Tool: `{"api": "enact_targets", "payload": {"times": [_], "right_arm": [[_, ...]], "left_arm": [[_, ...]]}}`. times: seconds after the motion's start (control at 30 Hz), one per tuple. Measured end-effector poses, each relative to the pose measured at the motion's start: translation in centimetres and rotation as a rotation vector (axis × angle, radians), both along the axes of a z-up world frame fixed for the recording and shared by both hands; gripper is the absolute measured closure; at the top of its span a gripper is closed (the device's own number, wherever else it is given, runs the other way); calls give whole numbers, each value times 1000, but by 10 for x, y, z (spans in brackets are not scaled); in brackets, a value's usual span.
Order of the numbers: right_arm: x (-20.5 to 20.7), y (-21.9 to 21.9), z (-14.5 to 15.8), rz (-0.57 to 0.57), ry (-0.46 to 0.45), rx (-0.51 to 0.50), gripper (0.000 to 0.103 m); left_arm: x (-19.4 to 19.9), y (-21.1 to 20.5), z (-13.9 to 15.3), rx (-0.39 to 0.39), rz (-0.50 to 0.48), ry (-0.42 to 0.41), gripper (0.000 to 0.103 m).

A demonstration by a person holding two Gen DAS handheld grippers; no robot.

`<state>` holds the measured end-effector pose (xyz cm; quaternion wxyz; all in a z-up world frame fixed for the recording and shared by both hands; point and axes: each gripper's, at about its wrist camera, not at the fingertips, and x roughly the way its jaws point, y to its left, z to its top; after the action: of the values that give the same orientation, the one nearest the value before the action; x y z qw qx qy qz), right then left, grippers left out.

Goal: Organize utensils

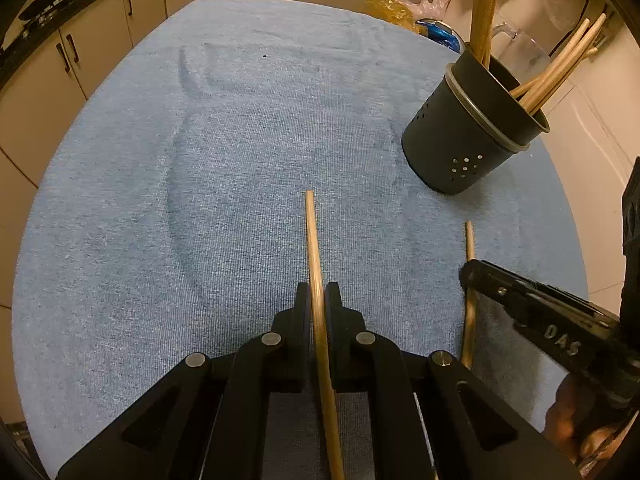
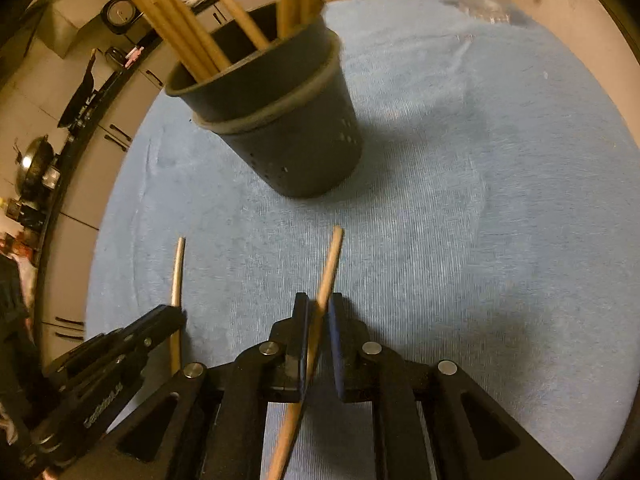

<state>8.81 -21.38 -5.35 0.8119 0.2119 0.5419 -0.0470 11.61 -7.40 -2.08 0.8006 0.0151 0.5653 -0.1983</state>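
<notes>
While the left tongs (image 1: pixel 318 300) pinch one wooden chopstick (image 1: pixel 314 248) above the blue-towelled tabletop (image 1: pixel 160 200), a dark holder (image 1: pixel 472 136) of chopsticks stands ahead to the right. From the right wrist, the right tongs (image 2: pixel 318 312) clamp another chopstick (image 2: pixel 330 264), apparently askew, just short of that holder.

A blue towel (image 1: pixel 200 160) covers the table. Beige cabinets (image 1: pixel 100 40) with dark handles stand behind it under a black countertop (image 2: pixel 76 128) carrying a dark pan (image 2: pixel 80 96) and a pot (image 2: pixel 34 160). Beyond the towel sits what may be a clear jug (image 1: pixel 516 52), beside crinkled yellow packaging (image 1: pixel 390 8)
</notes>
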Motion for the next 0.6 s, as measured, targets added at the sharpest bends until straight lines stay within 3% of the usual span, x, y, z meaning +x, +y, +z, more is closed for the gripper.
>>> {"api": "enact_targets", "payload": {"times": [0.13, 0.27, 0.5, 0.6], "right_arm": [[4, 10, 2, 29, -6, -57, 95], [-1, 1, 3, 15, -38, 8, 97], [-39, -12, 44, 10, -225, 68, 97], [-60, -14, 72, 4, -357, 52, 97]], "left_arm": [[2, -1, -2, -8, 2, -5, 96], [9, -3, -3, -15, 3, -10, 97], [-6, 7, 33, -74, 21, -96, 97], [-18, 9, 55, -91, 23, -156, 97]]}}
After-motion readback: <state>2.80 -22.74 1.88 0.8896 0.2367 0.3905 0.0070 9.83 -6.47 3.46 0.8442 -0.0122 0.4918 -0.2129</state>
